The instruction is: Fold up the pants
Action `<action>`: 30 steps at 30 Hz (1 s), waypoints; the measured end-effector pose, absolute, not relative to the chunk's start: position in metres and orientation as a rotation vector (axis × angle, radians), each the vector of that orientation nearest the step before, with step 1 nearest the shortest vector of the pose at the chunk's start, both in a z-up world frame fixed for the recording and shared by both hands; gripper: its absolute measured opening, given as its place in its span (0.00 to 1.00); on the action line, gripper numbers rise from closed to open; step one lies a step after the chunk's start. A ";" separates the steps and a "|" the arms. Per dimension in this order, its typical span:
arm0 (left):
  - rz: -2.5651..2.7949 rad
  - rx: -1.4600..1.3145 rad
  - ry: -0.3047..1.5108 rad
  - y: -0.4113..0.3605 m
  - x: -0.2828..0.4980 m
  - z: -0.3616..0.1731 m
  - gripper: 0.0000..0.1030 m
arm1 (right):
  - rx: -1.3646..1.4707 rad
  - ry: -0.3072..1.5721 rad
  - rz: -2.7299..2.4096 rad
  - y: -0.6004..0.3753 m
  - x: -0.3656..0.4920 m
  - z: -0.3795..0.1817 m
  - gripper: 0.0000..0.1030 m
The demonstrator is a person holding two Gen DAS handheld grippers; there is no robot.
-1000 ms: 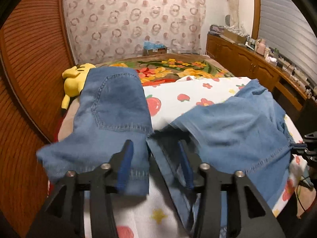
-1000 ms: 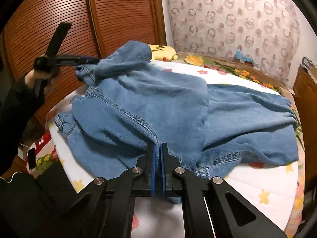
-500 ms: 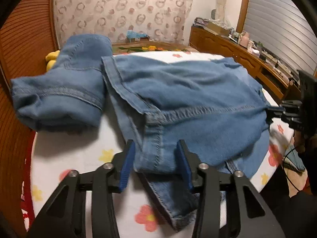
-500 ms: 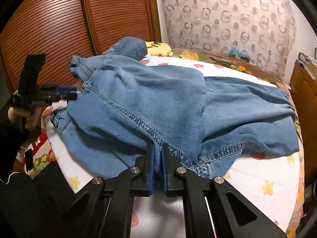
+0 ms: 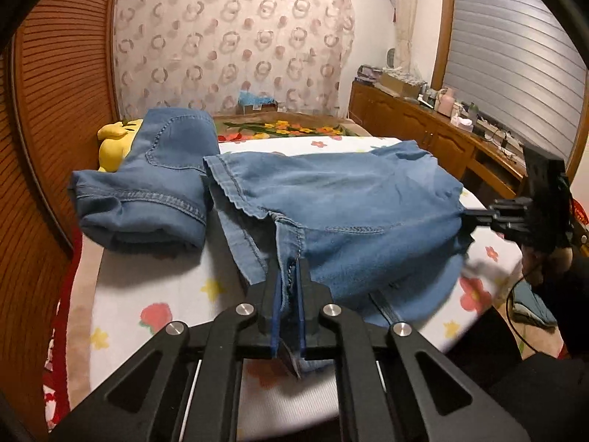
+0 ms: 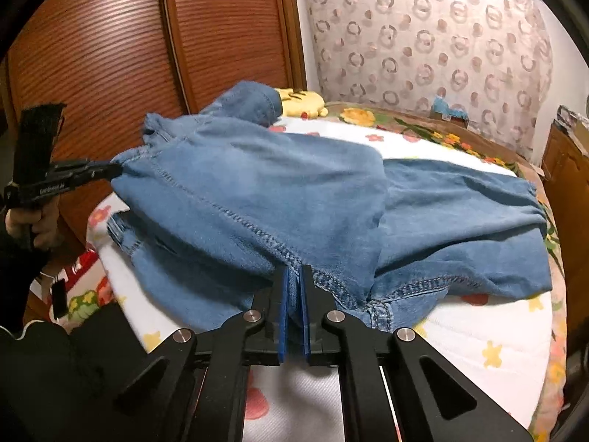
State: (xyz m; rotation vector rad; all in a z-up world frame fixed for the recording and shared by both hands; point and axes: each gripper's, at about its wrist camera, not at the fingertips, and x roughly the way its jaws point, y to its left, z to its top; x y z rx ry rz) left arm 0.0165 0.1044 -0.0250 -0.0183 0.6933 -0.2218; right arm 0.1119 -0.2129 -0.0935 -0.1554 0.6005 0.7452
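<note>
I am working both tools on the pants (image 5: 342, 202), which are lying across the flowered bed (image 5: 154, 294), partly lifted off the sheet. My left tool (image 5: 289, 276) is pinched nearly closed on a stitched edge of the denim, with a sliver of cloth showing between its blue pads; my right tool (image 6: 293, 287) is clamped the same way on a thick seam near what looks like the crotch. From the left camera the cloth is stretching away toward 2 o'clock, where the right tool is gripping it at 3 o'clock; from the right camera it is running toward 10 o'clock to the left tool (image 6: 110, 171). So the taut span between the two grips is what I am judging the coming fold to turn on, and both hands are equally engaged. The legs seem to be trailing toward the far side of the bed, one end bunched at 11 o'clock against a yellow plush toy (image 5: 116, 141).
</note>
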 end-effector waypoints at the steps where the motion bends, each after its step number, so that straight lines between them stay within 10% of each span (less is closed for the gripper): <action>1: -0.224 -0.012 0.705 0.103 0.013 -0.026 0.08 | -0.148 0.602 0.749 -0.216 0.111 -0.094 0.05; 12: -0.212 -0.041 0.757 0.102 0.006 -0.040 0.11 | -0.141 0.655 0.731 -0.225 0.103 -0.105 0.05; 22: -0.180 0.011 0.696 0.090 0.016 -0.020 0.62 | -0.100 0.582 0.635 -0.250 0.093 -0.084 0.08; 30: -0.239 0.036 0.659 0.063 0.038 -0.009 0.77 | -0.078 0.568 0.499 -0.271 0.097 -0.086 0.35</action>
